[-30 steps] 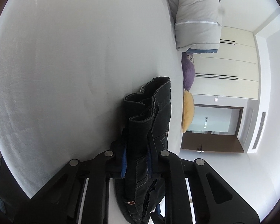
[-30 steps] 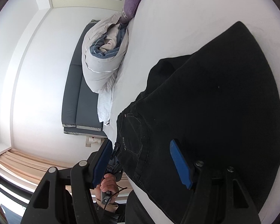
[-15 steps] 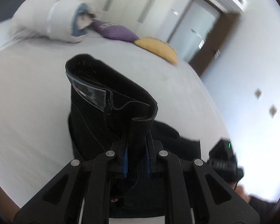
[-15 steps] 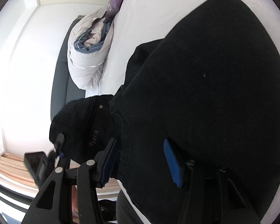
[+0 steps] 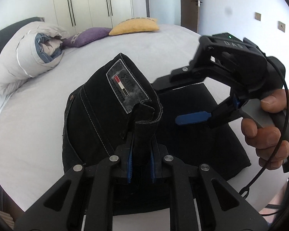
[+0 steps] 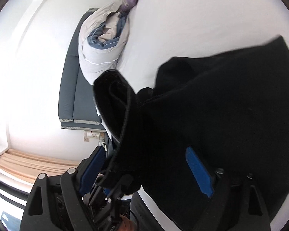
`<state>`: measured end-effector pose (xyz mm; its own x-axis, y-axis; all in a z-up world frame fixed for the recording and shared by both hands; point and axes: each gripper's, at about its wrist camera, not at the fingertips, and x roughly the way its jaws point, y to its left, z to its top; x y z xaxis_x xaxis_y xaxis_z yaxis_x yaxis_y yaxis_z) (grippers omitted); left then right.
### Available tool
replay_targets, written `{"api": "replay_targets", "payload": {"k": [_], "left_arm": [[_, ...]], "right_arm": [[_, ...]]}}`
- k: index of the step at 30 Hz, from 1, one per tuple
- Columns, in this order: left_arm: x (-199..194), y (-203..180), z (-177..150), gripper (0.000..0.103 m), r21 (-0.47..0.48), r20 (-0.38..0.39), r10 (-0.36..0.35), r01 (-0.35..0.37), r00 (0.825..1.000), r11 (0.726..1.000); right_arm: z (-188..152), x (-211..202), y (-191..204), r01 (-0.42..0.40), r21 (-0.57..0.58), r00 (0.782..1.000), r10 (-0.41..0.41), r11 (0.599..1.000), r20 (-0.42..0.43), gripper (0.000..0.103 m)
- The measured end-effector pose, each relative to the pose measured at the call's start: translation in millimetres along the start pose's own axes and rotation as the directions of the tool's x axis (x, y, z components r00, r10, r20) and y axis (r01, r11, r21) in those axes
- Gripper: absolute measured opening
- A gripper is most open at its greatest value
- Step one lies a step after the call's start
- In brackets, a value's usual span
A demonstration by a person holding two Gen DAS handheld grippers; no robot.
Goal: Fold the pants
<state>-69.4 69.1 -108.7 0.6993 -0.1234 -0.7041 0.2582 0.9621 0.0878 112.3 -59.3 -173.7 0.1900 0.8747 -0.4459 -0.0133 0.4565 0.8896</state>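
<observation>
While left tongs (image 5: 141,165) pinch stiff black denim pants (image 5: 98,119), folds seemingly bunch.

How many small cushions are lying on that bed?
2. A purple cushion lies at the far end of the white bed, beside the rolled grey duvet; a yellow cushion sits just right of it. Others may be hidden.

Both grippers: left gripper (image 5: 140,165) and right gripper (image 6: 146,165) black frames, blue pads, silver screws; right has black cable (image 5: 275,150).
</observation>
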Motion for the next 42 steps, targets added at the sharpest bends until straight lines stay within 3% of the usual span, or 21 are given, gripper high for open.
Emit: {"api": "replay_targets", "payload": {"k": [5, 7, 9, 11, 14, 17, 25, 32, 34, 37, 38, 39, 40, 42], "left_arm": [[-1.5, -18.7, -2.3, 0.012, 0.085, 0.011, 0.021, -0.022, 1.0, 0.996], [-4.8, -30.2, -6.7, 0.012, 0.12, 0.016, 0.021, -0.023, 1.0, 0.992], [-1.8, -38.9, -2.6, 0.012, 0.153, 0.017, 0.014, -0.016, 1.0, 0.988], [-0.5, -46.9, -2.4, 0.012, 0.183, 0.018, 0.008, -0.011, 1.0, 0.983], [0.4, -55.0, -1.1, 0.012, 0.199, 0.02, -0.018, 0.014, 1.0, 0.98], [-3.1, -73.0, 2.9, 0.012, 0.228, 0.023, -0.058, 0.051, 0.998, 0.972], [8.0, -111.0, 2.9, 0.012, 0.292, 0.0, -0.105, 0.1, 0.995, 0.951], [33.8, -128.3, -7.1, 0.012, 0.317, -0.041, -0.1, 0.108, 0.994, 0.942], [51.6, -128.9, -18.6, 0.013, 0.31, -0.085, -0.099, 0.12, 0.992, 0.943], [53.2, -132.1, -35.1, 0.017, 0.301, -0.076, -0.1, 0.119, 0.992, 0.946], [51.9, -129.3, -33.6, 0.02, 0.291, -0.078, -0.114, 0.132, 0.99, 0.948], [47.5, -124.9, -31.5, 0.031, 0.273, -0.084, -0.148, 0.165, 0.986, 0.948], [45.0, -119.8, -29.0, 0.054, 0.257, -0.089, -0.169, 0.187, 0.982, 0.948], [27.7, -105.2, -23.5, 0.073, 0.208, -0.065, -0.217, 0.226, 0.974, 0.952]], "right_arm": [[12.8, 9.4, 20.5, 0.019, -0.064, 1.0, -0.019, 0.998, 0.001, 0.088], [19.4, 14.9, 24.4, 0.085, -0.076, 0.996, -0.086, 0.993, -0.014, 0.087], [22.0, 17.9, 27.1, 0.117, -0.098, 0.991, -0.123, 0.988, -0.049, 0.073], [22.2, 15.8, 29.6, 0.169, -0.136, 0.983, -0.177, 0.976, -0.053, 0.037], [17.0, -3.8, 21.7, 0.202, -0.13, 0.979, -0.205, 0.971, -0.012, 0.023], [4.5, -32.5, 12.7, 0.212, -0.131, 0.977, -0.21, 0.968, 0.03, 0.017], [-10.4, -84.4, -16.5, 0.197, -0.092, 0.978, -0.19, 0.976, 0.084, 0.017], [-6.9, -88.5, -39.9, 0.213, -0.054, 0.973, -0.208, 0.976, 0.096, 0.017], [-8.8, -86.8, -54.0, 0.224, -0.032, 0.972, -0.221, 0.974, 0.079, 0.018], [-10.2, -93.0, -76.4, 0.157, 0.035, 0.984, -0.159, 0.987, 0.076, 0.021], [-11.2, -96.3, -75.4, 0.16, 0.028, 0.983, -0.162, 0.987, 0.083, 0.026], [-12.2, -100.2, -72.2, 0.173, 0.012, 0.981, -0.173, 0.985, 0.093, 0.03], [-12.6, -105.8, -68.9, 0.188, -0.001, 0.977, -0.187, 0.982, 0.105, 0.036], [-11.2, -118.7, -65.4, 0.226, 0.002, 0.966, -0.224, 0.974, 0.128, 0.043]]}}
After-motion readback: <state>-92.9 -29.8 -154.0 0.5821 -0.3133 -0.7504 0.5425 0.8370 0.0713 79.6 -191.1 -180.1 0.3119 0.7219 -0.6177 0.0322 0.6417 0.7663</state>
